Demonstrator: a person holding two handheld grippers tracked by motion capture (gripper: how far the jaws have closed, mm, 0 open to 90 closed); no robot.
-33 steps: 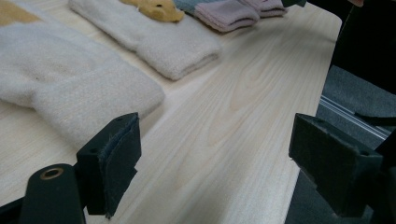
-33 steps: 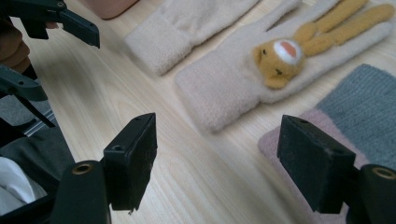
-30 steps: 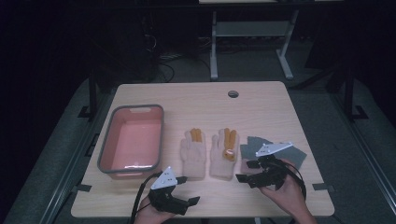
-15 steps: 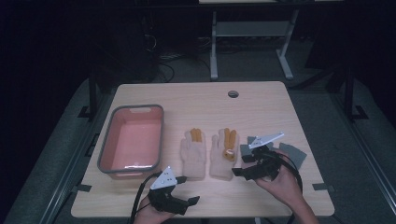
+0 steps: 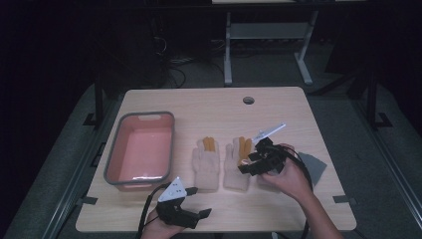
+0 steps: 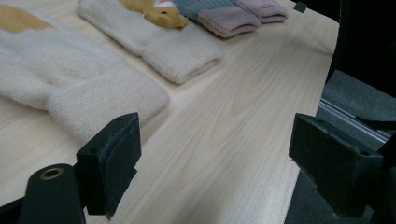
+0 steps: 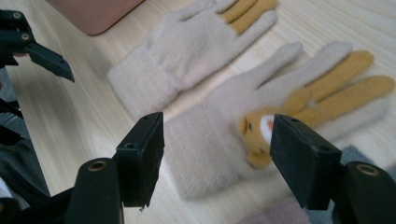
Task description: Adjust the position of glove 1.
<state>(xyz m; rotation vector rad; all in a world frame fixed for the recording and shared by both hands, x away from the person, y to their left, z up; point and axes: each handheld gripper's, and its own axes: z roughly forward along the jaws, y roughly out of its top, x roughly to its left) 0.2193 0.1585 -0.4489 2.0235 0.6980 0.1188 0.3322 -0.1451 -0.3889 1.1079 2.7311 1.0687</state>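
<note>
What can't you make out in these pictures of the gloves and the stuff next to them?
- Right glove, high view: the right gripper covers its side.
- Grey cloth, high view: the hand hides most of it.
- Pink bin, right gripper view: cut off by the top edge.

Left gripper (image 5: 201, 215) rests low, jaws wide apart — right gripper (image 5: 247, 166) angled down, jaws just been closing, nothing gripped.

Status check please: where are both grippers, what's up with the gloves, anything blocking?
Right gripper open, jaws closing, over right glove, nothing gripped. Left gripper open, parked at near table edge. Left glove flat beside it. Nothing in the way.
</note>
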